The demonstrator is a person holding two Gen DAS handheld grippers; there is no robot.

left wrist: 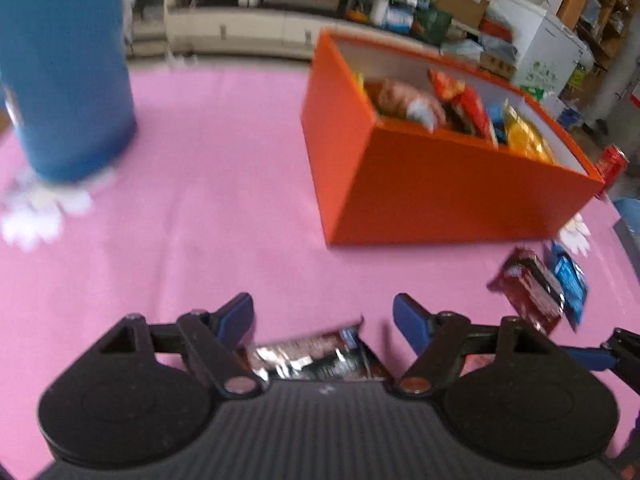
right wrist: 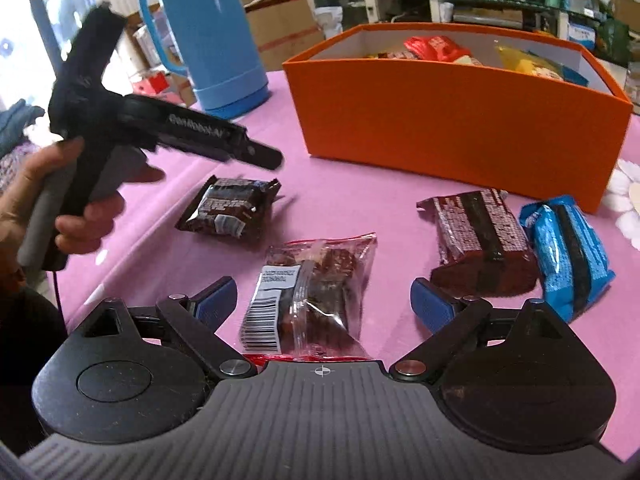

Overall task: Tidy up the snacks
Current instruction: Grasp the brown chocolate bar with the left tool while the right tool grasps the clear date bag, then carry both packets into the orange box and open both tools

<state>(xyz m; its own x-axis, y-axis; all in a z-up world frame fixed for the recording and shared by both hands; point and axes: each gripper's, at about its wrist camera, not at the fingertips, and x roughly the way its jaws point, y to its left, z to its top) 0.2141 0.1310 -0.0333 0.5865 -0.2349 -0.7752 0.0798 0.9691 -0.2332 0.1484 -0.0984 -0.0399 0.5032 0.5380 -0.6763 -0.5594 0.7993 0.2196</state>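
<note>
Flask (right wrist: 218,36): blue, upright at the far left of the pink cloth (right wrist: 344,200); well apart from the box; its lower body fills the top left of the left wrist view.
Left hand (right wrist: 60,200): wrapped round the handle of the left gripper.
Left gripper (left wrist: 323,318): held above the cloth; blue pads spread wide, nothing between them; a dark packet lies just below and between the fingers, partly hidden by the gripper body.
Dark packet (right wrist: 236,208): brown wrapper, flat on the cloth under the left gripper's tip as the right wrist view shows it.
Clear packet (right wrist: 312,292): see-through bag with dark contents and a barcode label; lies on the cloth between the right gripper's fingers, not touched by either.
Right gripper (right wrist: 324,300): low over the cloth; pads wide apart, holding nothing.
Brown packet (right wrist: 484,240): on the cloth right of the clear packet, in front of the box.
Blue packet (right wrist: 568,252): touching the brown packet's right side.
Box (right wrist: 452,120): orange, open-topped, at the far right of the cloth; snack packets (left wrist: 460,110) in red, yellow and blue stand inside.
Can (left wrist: 612,164): red, just behind the box's right end.
</note>
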